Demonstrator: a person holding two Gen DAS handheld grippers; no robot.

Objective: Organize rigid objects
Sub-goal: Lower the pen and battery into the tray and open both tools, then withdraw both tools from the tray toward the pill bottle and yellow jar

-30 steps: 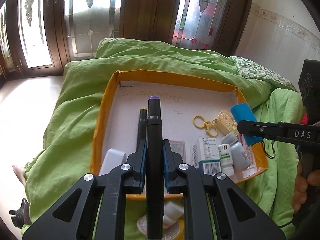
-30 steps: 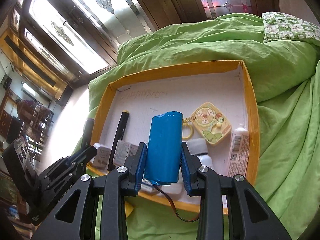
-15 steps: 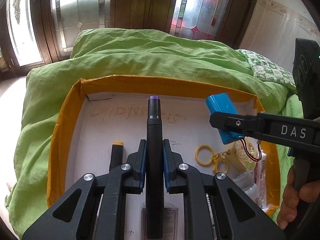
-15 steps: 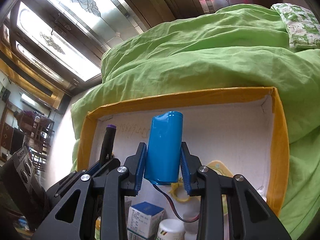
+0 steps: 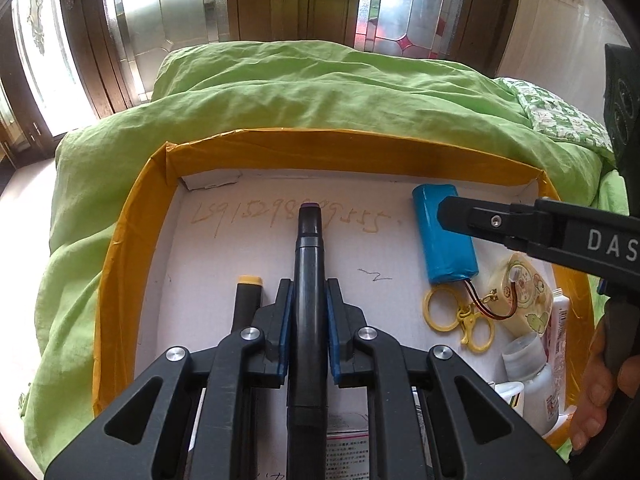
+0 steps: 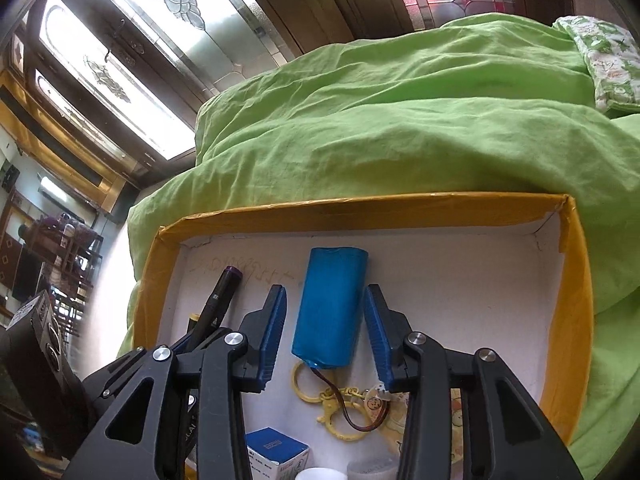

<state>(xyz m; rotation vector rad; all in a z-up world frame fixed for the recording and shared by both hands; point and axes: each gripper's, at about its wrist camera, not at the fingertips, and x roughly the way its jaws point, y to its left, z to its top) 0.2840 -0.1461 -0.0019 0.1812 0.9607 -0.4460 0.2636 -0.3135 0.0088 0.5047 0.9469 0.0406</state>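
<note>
Marker (image 5: 307, 280) clamped left — battery (image 6: 331, 312) unclasped

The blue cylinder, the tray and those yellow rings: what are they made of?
Blue cylinder: looks like a battery pack in glossy plastic shrink-wrap, puckered at the ends, with red and black wires coming out. Tray: probably cardboard, matte white inside with pen scribbles, rim wrapped in shiny yellow-orange tape. Yellow rings: smooth, uniformly coloured, so likely plastic, though painted metal is possible.
</note>
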